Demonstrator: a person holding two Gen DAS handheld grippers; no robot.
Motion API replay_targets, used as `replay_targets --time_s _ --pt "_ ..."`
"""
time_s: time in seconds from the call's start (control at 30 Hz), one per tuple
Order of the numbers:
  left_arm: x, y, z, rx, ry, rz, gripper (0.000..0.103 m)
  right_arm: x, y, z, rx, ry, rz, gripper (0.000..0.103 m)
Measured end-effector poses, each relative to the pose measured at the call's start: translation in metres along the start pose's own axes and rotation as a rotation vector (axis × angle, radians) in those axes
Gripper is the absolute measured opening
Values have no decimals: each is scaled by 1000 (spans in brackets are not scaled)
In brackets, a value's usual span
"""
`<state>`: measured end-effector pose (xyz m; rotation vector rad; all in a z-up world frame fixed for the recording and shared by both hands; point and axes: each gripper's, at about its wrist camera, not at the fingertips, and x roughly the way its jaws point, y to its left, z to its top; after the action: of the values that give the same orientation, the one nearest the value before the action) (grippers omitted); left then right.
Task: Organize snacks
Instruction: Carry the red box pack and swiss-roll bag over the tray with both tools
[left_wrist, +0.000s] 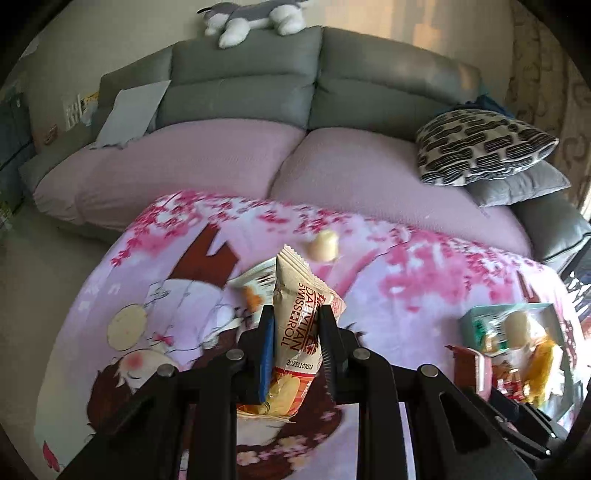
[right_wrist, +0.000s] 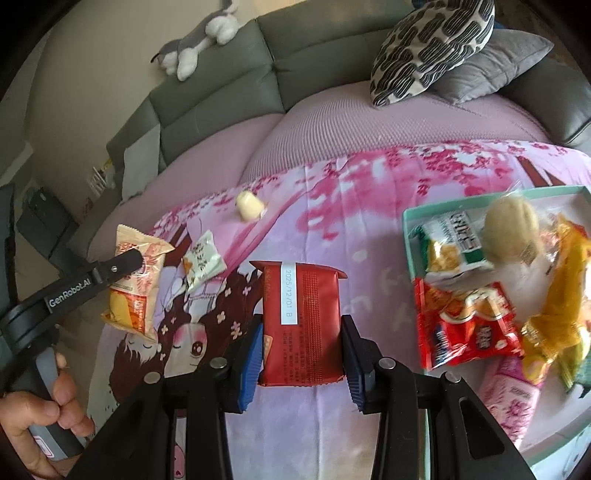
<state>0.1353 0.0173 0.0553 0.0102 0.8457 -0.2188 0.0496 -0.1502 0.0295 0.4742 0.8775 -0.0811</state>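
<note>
Right of the right gripper (right_wrist: 303, 354), clenched on a red snack pack (right_wrist: 301, 317), lies the teal tray (right_wrist: 408, 221); the left gripper (left_wrist: 295, 343), farther off, grips a Swiss roll packet (left_wrist: 299, 325).

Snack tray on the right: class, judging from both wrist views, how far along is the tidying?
Done: several packets already lie in the teal tray, including a red snack bag.

In hand: the left gripper clamps a Swiss roll packet; the right gripper clamps a red packet.

Left: a small white-green packet and a pale wrapped sweet remain on the blanket.
</note>
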Motion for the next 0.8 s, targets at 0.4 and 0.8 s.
replay_targets --time_s 0.4,0.8 --pt "-20 -74 -1 63 -21 -159 24 -47 -45 14 83 -112 -44 42" --pt "-34 -147 -19 209 -25 -257 24 -99 -111 27 210 -243 -140 42"
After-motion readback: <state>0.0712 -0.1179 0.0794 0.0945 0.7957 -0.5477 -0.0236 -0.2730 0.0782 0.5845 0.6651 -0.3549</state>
